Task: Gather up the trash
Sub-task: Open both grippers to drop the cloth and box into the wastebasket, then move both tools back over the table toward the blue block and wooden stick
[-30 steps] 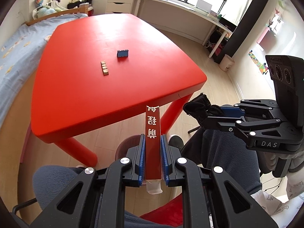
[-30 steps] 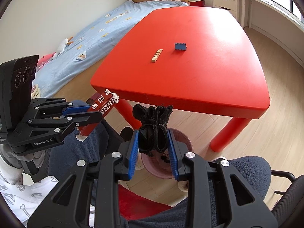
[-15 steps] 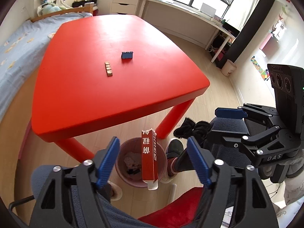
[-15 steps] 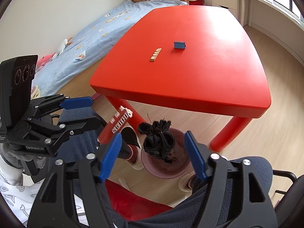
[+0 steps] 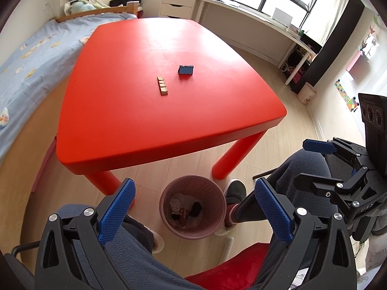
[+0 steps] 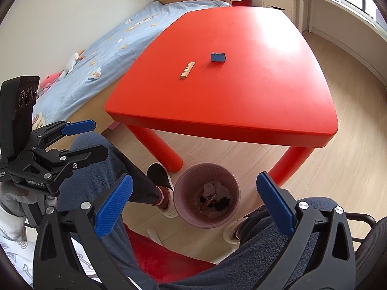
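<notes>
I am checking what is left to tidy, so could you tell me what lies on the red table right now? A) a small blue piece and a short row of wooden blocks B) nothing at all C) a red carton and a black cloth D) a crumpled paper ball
A: the red table carries only the small blue piece and the row of wooden blocks.

In front of my knees stands a red table [image 5: 150, 111] on round red legs. On its top lie a small blue block [image 5: 186, 69] and, just beside it, a short row of tan wooden tiles [image 5: 162, 88]. To one side runs a bed with a pale blue sheet [image 6: 101, 55]; the soft toys [image 6: 52, 79] on it look like ducks, perhaps. White drawers [image 5: 178, 1] stand by the window.
</notes>
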`<state>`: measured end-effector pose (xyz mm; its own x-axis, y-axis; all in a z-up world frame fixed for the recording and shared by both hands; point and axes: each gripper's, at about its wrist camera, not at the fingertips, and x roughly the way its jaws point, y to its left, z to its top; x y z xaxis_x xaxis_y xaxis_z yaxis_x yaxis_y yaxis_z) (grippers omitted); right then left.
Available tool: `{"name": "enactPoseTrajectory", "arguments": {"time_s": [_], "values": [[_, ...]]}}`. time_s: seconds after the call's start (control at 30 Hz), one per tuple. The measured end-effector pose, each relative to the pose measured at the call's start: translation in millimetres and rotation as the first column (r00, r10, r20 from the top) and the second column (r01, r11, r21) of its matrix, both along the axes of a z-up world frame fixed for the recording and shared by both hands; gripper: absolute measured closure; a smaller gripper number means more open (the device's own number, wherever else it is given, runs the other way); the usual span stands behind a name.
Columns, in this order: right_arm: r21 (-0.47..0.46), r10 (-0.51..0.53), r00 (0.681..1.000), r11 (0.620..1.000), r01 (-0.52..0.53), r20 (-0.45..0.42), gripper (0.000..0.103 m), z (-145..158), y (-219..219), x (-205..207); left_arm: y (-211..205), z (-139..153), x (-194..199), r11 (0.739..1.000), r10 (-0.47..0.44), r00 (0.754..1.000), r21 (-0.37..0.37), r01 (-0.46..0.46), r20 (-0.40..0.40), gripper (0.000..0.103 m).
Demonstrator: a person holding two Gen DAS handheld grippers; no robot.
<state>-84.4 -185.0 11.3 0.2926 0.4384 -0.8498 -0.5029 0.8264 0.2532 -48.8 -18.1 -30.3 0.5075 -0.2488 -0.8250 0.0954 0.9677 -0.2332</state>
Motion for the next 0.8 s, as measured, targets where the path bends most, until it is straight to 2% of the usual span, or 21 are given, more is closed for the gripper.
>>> {"name": "enactPoseTrajectory", "arguments": {"time_s": [0.5, 0.8], "values": [[0.018, -0.005, 1.0, 1.0, 0.005, -0.013, 0.003, 3.0, -4.2, 2.6, 3.8, 1.6, 3.1, 1.0, 0.008, 1.0, -0.006, -0.008, 0.0, 0.008], [0.045, -0.041, 0.999, 0.998, 0.041, -0.015, 0.003, 18.4, -6.9, 27.3, 11.2, 14.1, 19.2, 1.0, 0.013, 0.999, 0.002, -0.013, 0.032, 0.008]]}}
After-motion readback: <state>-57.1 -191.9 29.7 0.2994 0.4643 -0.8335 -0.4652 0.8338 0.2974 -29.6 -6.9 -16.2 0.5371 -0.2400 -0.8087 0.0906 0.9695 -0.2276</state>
